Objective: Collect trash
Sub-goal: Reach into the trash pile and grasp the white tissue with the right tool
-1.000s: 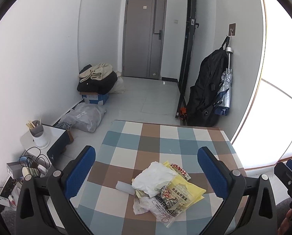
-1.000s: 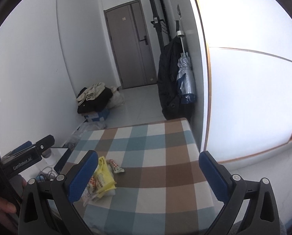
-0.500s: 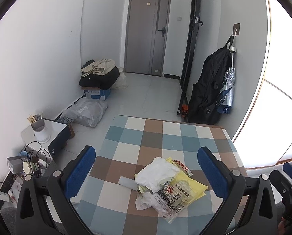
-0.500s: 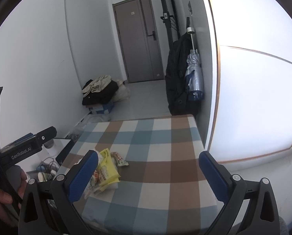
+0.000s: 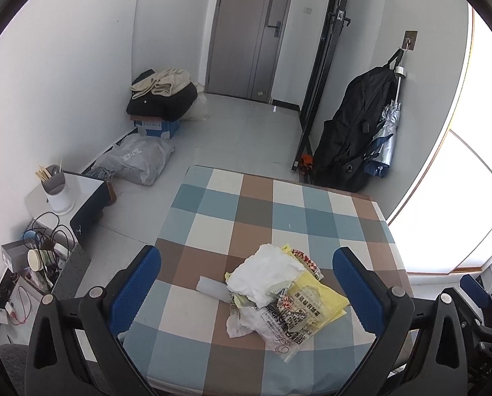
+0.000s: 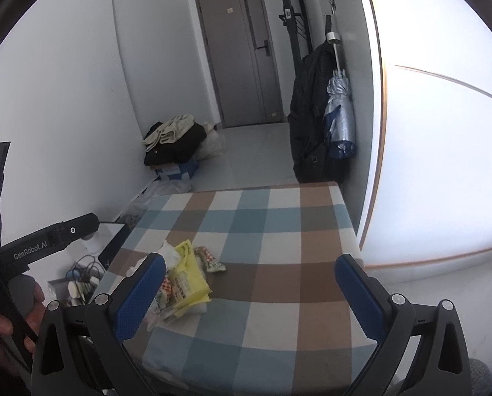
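Yellow wrapper pile [image 5: 279, 293] on checked tablecloth [image 5: 246, 211]; both grippers' fingers spread.

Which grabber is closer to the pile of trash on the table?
Left. The left gripper hovers open right over the trash pile. The right gripper, also open, sits off to the pile's right side.

Light: bright daylight from the window [image 5: 460, 204], at 3 o'clock in the left view and 2 o'clock in the right.
Glare: window [image 6: 444, 132] blown out white.
Shadows: soft, faint.
Distortion: fisheye; door [image 5: 252, 29] and walls bend, black corners.
Focus: left view sharp, right view slightly hazy.
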Demonstrator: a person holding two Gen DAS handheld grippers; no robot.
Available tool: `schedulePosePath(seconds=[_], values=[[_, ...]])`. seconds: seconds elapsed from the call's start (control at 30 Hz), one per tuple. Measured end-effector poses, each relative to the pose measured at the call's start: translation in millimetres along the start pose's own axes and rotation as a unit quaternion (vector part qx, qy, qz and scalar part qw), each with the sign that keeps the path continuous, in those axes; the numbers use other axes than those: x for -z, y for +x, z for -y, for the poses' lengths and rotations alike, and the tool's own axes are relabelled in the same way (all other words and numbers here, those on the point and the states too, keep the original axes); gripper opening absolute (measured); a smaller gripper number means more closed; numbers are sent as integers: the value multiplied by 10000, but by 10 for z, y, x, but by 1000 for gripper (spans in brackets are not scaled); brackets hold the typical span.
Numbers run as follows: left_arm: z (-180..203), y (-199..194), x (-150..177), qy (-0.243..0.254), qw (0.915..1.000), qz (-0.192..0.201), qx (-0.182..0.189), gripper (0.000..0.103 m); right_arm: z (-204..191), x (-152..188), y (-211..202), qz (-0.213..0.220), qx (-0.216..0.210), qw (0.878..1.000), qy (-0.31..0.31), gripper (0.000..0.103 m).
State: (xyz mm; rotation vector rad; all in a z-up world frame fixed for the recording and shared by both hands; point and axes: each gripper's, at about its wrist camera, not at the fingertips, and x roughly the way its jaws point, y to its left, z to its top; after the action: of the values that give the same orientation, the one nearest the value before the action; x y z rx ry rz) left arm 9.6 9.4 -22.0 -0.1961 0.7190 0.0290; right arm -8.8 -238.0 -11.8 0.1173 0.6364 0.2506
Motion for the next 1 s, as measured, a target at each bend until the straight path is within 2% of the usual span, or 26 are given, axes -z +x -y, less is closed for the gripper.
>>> schedulePosePath(seconds=[0.17, 0.3, 0.37, 0.5, 0.77, 0.83, 0.97, 1.0], values=[[-131, 62, -2, -119, 9994, -336, -37, 102, -42, -10, 135, -349, -75, 9993, -122, 103], [-301, 194, 34, -264, 9966, -774, -126, 102, -221, -66, 259, -586, -390, 9959, -560, 103], [-406, 244, 37, -385, 9950, -925, -22, 102, -339, -114, 323, -658, -561, 9932, -785, 103], [-570, 284, 18, -480, 9941, -960, -145, 102, -556, -213, 545, -839, -814, 9866, -1142, 102], [-844, 402, -40, -892, 9893, -1151, -119, 102, -954, -304, 1177, -1360, -1325, 9680, -1639, 88], [-888, 417, -54, -977, 9883, -1166, -131, 102, -1026, -287, 1358, -1551, -1363, 9635, -1703, 81], [-955, 463, -75, -1076, 9863, -1246, -100, 102, -1120, -242, 1617, -1777, -1426, 9567, -1811, 76], [-961, 472, -76, -1090, 9860, -1261, -92, 102, -1141, -222, 1677, -1851, -1447, 9543, -1847, 71]])
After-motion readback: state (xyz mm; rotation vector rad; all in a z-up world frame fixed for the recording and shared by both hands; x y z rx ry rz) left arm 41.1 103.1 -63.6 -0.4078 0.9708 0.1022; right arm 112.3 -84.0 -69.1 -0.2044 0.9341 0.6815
